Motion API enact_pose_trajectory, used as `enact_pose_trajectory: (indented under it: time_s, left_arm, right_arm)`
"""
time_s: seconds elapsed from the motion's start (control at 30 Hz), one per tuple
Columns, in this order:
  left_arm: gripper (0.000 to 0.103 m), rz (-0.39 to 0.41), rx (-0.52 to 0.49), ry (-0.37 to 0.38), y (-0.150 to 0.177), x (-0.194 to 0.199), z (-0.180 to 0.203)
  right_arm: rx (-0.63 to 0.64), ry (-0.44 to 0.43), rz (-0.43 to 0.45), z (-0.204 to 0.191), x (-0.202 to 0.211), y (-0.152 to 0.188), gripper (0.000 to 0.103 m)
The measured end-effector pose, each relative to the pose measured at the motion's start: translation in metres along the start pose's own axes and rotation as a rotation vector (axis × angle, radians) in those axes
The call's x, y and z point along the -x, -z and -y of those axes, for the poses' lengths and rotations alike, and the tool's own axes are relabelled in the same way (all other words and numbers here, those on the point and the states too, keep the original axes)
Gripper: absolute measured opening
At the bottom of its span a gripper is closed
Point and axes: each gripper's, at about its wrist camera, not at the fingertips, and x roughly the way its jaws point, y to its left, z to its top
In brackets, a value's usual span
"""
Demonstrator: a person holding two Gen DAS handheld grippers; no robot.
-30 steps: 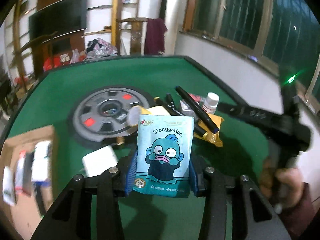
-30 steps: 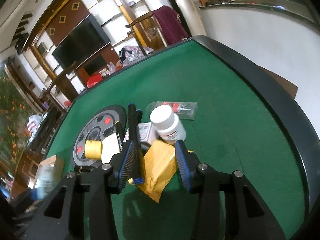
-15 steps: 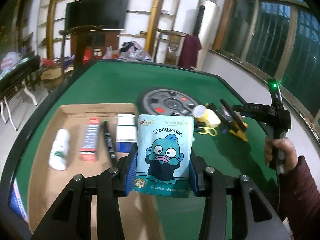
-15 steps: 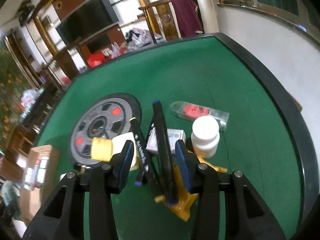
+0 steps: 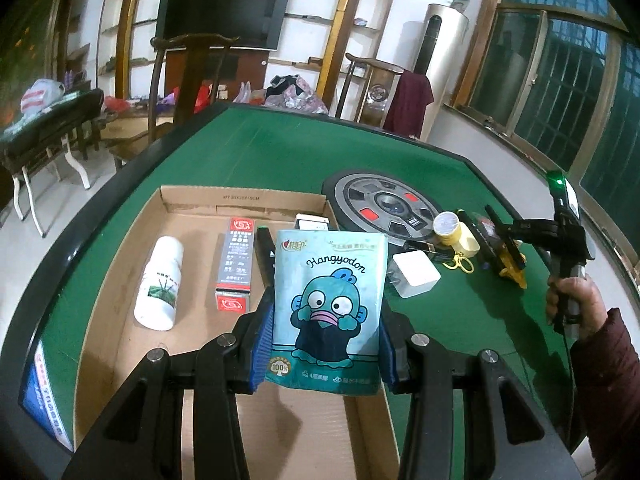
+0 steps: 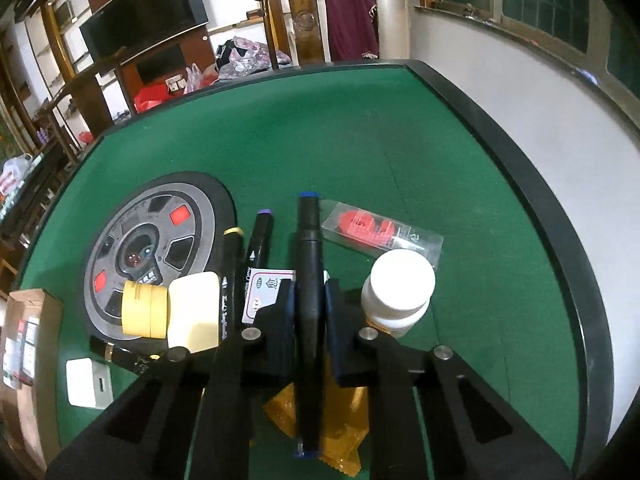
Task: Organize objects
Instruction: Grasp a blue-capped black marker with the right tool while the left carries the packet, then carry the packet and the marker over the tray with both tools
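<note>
Right gripper (image 6: 310, 300) clamped now on the black marker (image 6: 309, 264), jaws just closed in from a loose straddle to a firm pinch around the barrel. Still lying flat across the yellow packet (image 6: 340, 432) on the green table (image 6: 360, 140), blue-capped end pointing away, not yet lifted. Just beside it on the right, the white bottle (image 6: 400, 292); on the left, two more markers (image 6: 258, 248) and a roll of yellow tape (image 6: 142, 308).

Left gripper (image 5: 326, 344) pinching the blue tissue pack (image 5: 330, 308) by its sides, upright between the pads. Swung across from the clutter to above the near right part of the cardboard box (image 5: 240, 200) (the big change on this side). Already inside the box: a white bottle (image 5: 160, 280), a red-ended carton (image 5: 236, 264) and a dark pen (image 5: 264, 252), lined up side by side.

So, two items in hand at once. Tissue pack probably ready for lowering into the free space at the right of the row. Marker probably next for lift and carry toward the box, well apart from it at present. Plenty left on the felt: charger (image 5: 414, 274), tape, scissors, packets.
</note>
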Motion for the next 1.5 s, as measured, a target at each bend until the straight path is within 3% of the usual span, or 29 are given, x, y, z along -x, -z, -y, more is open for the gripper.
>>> enact_pose_trajectory:
  time_s: [0.33,0.53,0.73,0.97,1.2,1.5]
  left_arm:
    - [0.039,0.018,0.042,-0.027,0.008,0.015,-0.012]
    - [0.039,0.018,0.079,-0.079,0.017,0.028,-0.03]
    - [0.039,-0.011,0.129,-0.135,0.029,0.033,-0.053]
    - [0.039,-0.115,0.124,-0.134,0.034,0.014,-0.06]
    - [0.039,-0.209,0.073,-0.168,0.015,-0.019,-0.062]
    - [0.039,-0.272,0.112,-0.167,-0.001,-0.058,-0.082]
  right_arm:
    - [-0.058,-0.096,0.034,0.006,0.036,0.009,0.012]
    - [-0.066,-0.221,0.043,-0.013,0.073,0.024,0.012]
    - [-0.009,-0.375,0.01,-0.072,0.094,0.049,0.012]
    - [0.107,-0.507,-0.071,-0.16,0.092,0.082,0.013]
    - [0.18,-0.558,-0.119,-0.219,0.089,0.104,0.013]
    - [0.223,-0.581,-0.165,-0.252,0.079,0.118,0.013]
